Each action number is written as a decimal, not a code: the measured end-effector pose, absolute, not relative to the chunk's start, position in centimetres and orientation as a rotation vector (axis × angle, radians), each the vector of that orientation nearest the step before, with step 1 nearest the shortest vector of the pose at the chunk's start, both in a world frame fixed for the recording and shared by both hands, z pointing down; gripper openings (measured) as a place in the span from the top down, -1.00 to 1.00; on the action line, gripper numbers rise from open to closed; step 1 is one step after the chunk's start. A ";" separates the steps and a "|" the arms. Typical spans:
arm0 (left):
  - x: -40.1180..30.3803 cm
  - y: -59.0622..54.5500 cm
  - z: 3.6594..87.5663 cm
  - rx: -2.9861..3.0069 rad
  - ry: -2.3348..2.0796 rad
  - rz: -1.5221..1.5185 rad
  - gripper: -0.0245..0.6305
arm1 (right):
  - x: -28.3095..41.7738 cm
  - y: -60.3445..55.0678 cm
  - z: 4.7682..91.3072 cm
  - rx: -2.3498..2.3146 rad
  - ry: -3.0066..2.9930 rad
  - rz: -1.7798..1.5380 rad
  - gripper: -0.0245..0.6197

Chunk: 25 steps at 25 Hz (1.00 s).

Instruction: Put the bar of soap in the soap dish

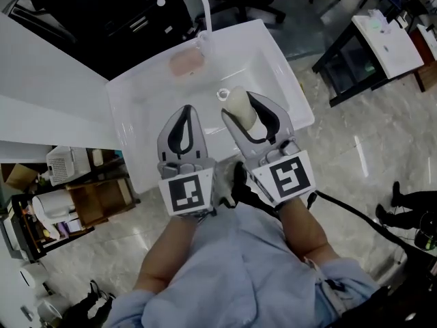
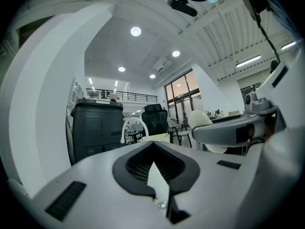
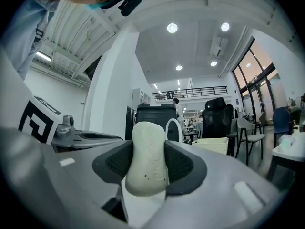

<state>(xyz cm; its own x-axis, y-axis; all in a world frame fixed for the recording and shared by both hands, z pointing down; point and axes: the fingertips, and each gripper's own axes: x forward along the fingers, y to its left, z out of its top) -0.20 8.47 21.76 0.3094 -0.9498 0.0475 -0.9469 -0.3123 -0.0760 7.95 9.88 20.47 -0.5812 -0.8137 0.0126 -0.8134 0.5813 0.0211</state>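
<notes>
Head view from over the person's shoulders takes in two pale blue sleeves [image 1: 225, 272] and bare forearms reaching out to the black-and-white square-marker cubes [image 1: 186, 191] on a pair of grey two-jaw tools. The left gripper [image 1: 184, 113] has its jaws closed tip to tip with nothing between them; the left gripper view shows the same, the dark ribbed pads [image 2: 131, 168] meeting at the far end of the left gripper [image 2: 153, 149] round an empty hollow. Just beside it, the right gripper [image 1: 242, 111] has its jaws clamped on a cream-white oval bar of soap [image 1: 239, 101], which sticks out past the tips. In the right gripper view the bar of soap [image 3: 148, 161] stands on end, pressed on both flanks by the pads of the right gripper [image 3: 148, 151]. Both tools hang over the near part of a white rectangular sink basin [image 1: 273, 67], with the soap just short of its round metal drain [image 1: 223, 95]. At the far rim sits a pale pink oval soap dish [image 1: 186, 61], well apart from the soap, beside a white curved faucet [image 1: 202, 5].
</notes>
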 end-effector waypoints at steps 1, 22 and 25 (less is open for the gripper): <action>0.1 7.9 21.7 -2.506 1.827 -0.135 0.91 | 8.2 9.2 20.4 1.420 -2.785 -0.026 0.31; -0.1 1.1 20.7 -2.365 1.962 -0.144 0.91 | 7.9 0.9 19.7 1.250 -2.884 -0.064 0.31; -0.8 -0.1 21.2 -2.371 1.965 -0.129 0.91 | 7.2 -0.4 20.1 1.251 -2.870 -0.066 0.31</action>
